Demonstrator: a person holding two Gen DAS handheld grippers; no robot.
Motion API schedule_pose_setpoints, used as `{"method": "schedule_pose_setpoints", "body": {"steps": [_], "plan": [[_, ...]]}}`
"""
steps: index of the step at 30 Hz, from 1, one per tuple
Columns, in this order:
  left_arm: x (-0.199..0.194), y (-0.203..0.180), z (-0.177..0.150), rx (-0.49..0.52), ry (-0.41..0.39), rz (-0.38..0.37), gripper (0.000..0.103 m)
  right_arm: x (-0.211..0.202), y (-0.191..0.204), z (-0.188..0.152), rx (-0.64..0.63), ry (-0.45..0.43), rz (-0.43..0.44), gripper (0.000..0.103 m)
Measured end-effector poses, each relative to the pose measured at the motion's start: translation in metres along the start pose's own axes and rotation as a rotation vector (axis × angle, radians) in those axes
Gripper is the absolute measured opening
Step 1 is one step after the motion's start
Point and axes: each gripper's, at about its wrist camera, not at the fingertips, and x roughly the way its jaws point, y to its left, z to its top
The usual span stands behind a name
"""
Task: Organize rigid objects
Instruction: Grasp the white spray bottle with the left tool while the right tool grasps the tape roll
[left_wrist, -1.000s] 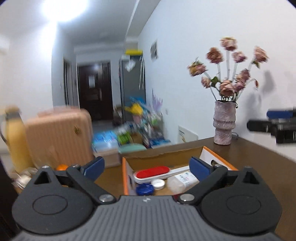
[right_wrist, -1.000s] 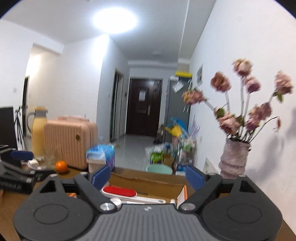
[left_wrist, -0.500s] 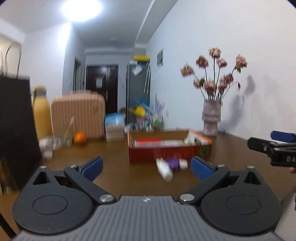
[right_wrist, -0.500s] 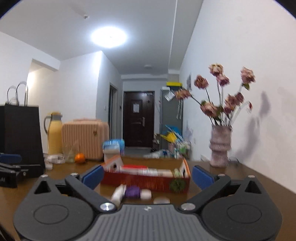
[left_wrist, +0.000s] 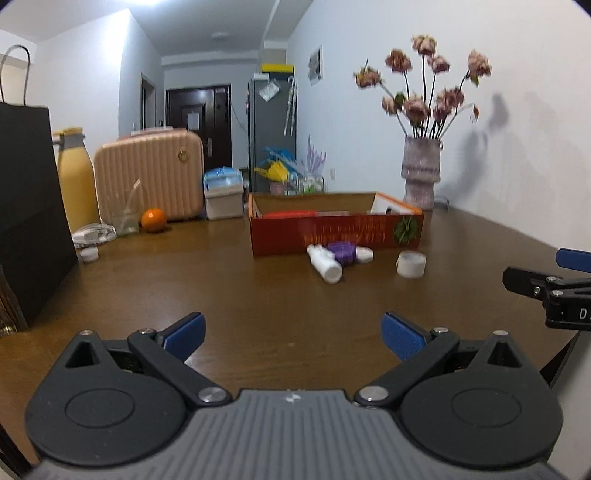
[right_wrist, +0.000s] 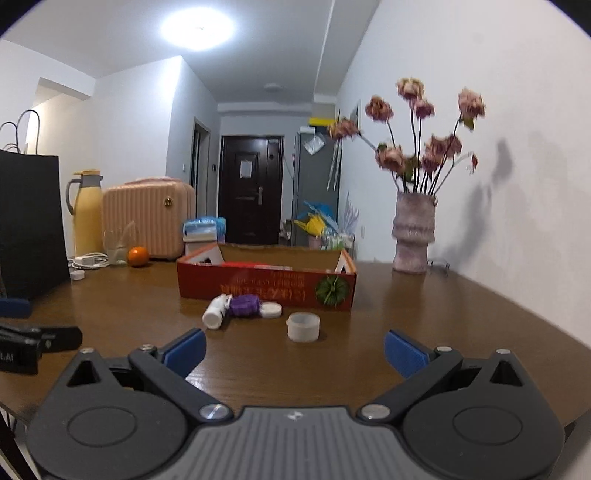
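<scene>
A red cardboard box (right_wrist: 266, 290) sits open on the bench. Before it lie a white bottle (right_wrist: 216, 312) on its side, a purple piece (right_wrist: 243, 305), a white lid (right_wrist: 270, 310) and an upright white cup (right_wrist: 303, 326).

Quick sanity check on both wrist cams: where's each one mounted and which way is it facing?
Left wrist: on the left gripper, looking along its open fingers over the wooden table at the red cardboard box; right gripper at the right edge.
Right wrist: on the right gripper, open, facing the same box; left gripper at the left edge.
Shared: white bottle, purple object, flower vase.
</scene>
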Motion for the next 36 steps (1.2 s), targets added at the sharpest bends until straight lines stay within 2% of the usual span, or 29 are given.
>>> {"method": "schedule_pose_setpoints", "body": {"steps": [6, 9, 11, 12, 15, 19, 20, 22, 23, 24, 25, 26, 27, 28, 29, 31, 36], "plan": [[0.037, -0.006, 0.007, 0.029, 0.041, -0.035, 0.103, 0.033, -0.002, -0.008, 0.001, 0.059, 0.015, 0.101], [0.068, -0.009, 0.025, 0.014, 0.028, -0.118, 0.103, 0.055, -0.008, -0.004, -0.001, 0.087, 0.027, 0.101], [0.102, -0.014, 0.04, 0.022, 0.066, -0.169, 0.103, 0.073, -0.012, 0.001, -0.001, 0.111, 0.049, 0.1], [0.122, -0.017, 0.048, 0.027, 0.084, -0.184, 0.103, 0.082, -0.014, 0.003, -0.005, 0.129, 0.06, 0.096], [0.179, -0.024, 0.067, 0.023, 0.155, -0.19, 0.103, 0.11, -0.021, 0.01, -0.012, 0.167, 0.087, 0.093], [0.239, -0.028, 0.071, 0.043, 0.198, -0.124, 0.102, 0.153, -0.032, 0.02, 0.013, 0.218, 0.104, 0.089], [0.249, -0.027, 0.071, 0.039, 0.198, -0.105, 0.099, 0.165, -0.034, 0.022, 0.023, 0.234, 0.101, 0.087], [0.261, -0.02, 0.067, 0.019, 0.196, -0.111, 0.082, 0.187, -0.037, 0.024, 0.034, 0.258, 0.098, 0.084], [0.265, -0.016, 0.066, 0.009, 0.221, -0.125, 0.06, 0.197, -0.037, 0.025, 0.038, 0.271, 0.092, 0.081], [0.267, -0.013, 0.065, 0.0, 0.244, -0.155, 0.046, 0.206, -0.037, 0.024, 0.042, 0.281, 0.086, 0.081], [0.267, -0.011, 0.065, 0.0, 0.246, -0.173, 0.043, 0.216, -0.037, 0.024, 0.048, 0.295, 0.083, 0.081], [0.264, -0.009, 0.065, 0.006, 0.238, -0.174, 0.037, 0.225, -0.037, 0.024, 0.054, 0.312, 0.082, 0.077], [0.262, -0.008, 0.064, 0.01, 0.238, -0.175, 0.034, 0.233, -0.035, 0.024, 0.056, 0.331, 0.083, 0.066], [0.259, -0.007, 0.063, 0.009, 0.238, -0.179, 0.032, 0.241, -0.034, 0.023, 0.055, 0.35, 0.088, 0.061], [0.257, -0.004, 0.062, -0.001, 0.236, -0.183, 0.029, 0.247, -0.032, 0.022, 0.056, 0.368, 0.093, 0.05], [0.255, -0.002, 0.061, -0.01, 0.236, -0.185, 0.029, 0.252, -0.03, 0.021, 0.051, 0.373, 0.09, 0.042], [0.247, -0.005, 0.062, 0.002, 0.2, -0.182, 0.028, 0.245, -0.033, 0.021, 0.085, 0.359, 0.102, 0.042]]}}
